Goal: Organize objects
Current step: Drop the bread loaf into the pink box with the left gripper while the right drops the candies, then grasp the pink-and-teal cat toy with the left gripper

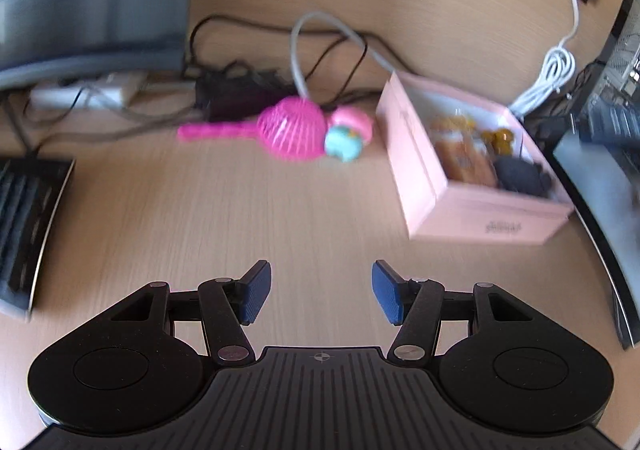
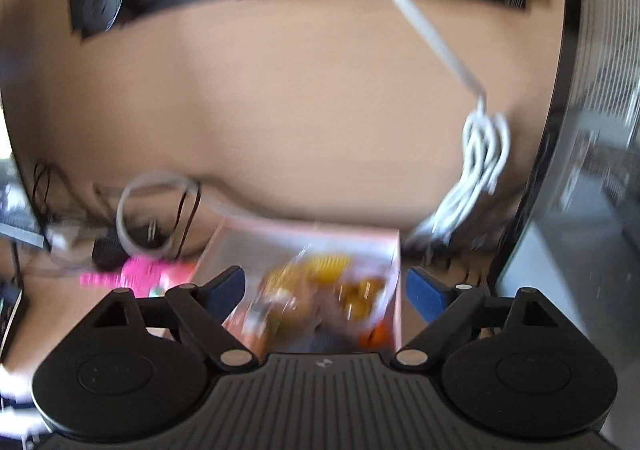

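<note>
A: On the wooden desk, left to right, a pink strainer, a small pastel toy touching it and a pink box of toys were pictured. The left gripper was held apart, empty.

B: The strainer was judged light and stiff, best taken by its handle. Only the right wrist view showed the right gripper, spread wide and empty, above the box.

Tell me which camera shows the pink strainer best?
The left wrist view. There the pink strainer shows whole, bowl and handle, lying on the desk left of the pink box. The right wrist view catches only a blurred pink part, partly hidden behind the gripper.
</note>
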